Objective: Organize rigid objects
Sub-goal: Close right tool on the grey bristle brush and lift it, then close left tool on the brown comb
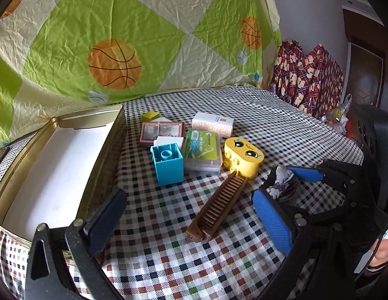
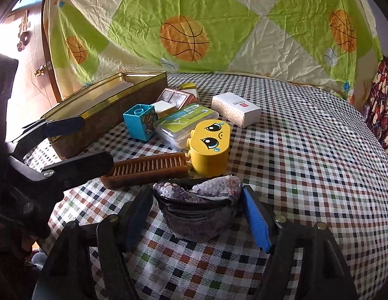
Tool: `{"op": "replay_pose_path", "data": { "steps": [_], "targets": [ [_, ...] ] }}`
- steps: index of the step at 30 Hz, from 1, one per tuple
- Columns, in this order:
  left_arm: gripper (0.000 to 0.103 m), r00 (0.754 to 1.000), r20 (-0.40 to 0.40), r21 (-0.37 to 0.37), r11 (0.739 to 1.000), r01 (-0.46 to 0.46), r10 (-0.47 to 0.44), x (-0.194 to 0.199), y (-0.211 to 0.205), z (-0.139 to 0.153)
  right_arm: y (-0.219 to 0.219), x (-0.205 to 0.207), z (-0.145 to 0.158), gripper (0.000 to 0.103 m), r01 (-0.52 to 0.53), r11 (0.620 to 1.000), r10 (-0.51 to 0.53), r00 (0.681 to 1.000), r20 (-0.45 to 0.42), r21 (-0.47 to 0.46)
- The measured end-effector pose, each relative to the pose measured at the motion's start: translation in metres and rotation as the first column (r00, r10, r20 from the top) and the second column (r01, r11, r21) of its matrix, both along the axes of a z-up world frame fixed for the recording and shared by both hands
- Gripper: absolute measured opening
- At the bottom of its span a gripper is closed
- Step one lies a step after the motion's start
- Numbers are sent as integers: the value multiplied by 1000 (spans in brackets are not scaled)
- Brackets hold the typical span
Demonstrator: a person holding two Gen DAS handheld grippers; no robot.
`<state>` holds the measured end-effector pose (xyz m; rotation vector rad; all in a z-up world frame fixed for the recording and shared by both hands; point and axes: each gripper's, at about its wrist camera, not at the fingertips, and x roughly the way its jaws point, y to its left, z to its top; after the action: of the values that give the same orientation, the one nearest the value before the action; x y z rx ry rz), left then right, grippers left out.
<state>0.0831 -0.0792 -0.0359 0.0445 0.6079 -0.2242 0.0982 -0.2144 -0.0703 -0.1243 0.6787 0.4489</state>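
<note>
A dark purple, shell-like bowl with a speckled inner face [image 2: 197, 210] sits on the near part of the checked tablecloth [image 2: 306, 175], just this side of the yellow face-printed toy block [image 2: 210, 147] and the brown ribbed harmonica-like bar [image 2: 146, 170]. The right gripper [image 2: 197, 218] straddles it, pads at either flank; whether they press yet I cannot tell. A firm, level squeeze low on the walls seems wise before lifting toward the open gold-rimmed tin box [image 1: 68, 135] at the left. The left gripper [image 1: 191, 215] hangs unclenched and empty beside that tin.
</note>
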Motion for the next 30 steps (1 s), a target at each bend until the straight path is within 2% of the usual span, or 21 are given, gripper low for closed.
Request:
{"op": "replay_pose_path", "data": {
  "steps": [6,14,18,21,23,25,30],
  "targets": [
    [102,1000,-20,17,1000,23,-23,3,-4,-2,-6,3,-1,71,31,999,-31,999,-13,23],
    [86,992,-86,56,994,97,-92,20,-23,-9,-27,5,25,70,129,988,-137,986,97,83],
    [81,982,-120,99,983,155,-143,22,-36,-13,-32,15,25,70,147,982,-158,983,97,116],
    [62,973,-168,75,983,170,-156,28,-35,-17,-33,17,24,70,153,980,-166,981,103,130],
    [41,964,-209,50,983,177,-163,33,-33,-21,-33,19,23,70,152,980,-165,982,95,130],
    [41,961,-221,49,982,181,-166,34,-35,-21,-33,19,24,70,153,980,-165,982,95,125],
    [43,969,-199,134,975,177,-148,29,-44,-23,-28,17,24,70,157,983,-167,980,113,91]
  ]
}}
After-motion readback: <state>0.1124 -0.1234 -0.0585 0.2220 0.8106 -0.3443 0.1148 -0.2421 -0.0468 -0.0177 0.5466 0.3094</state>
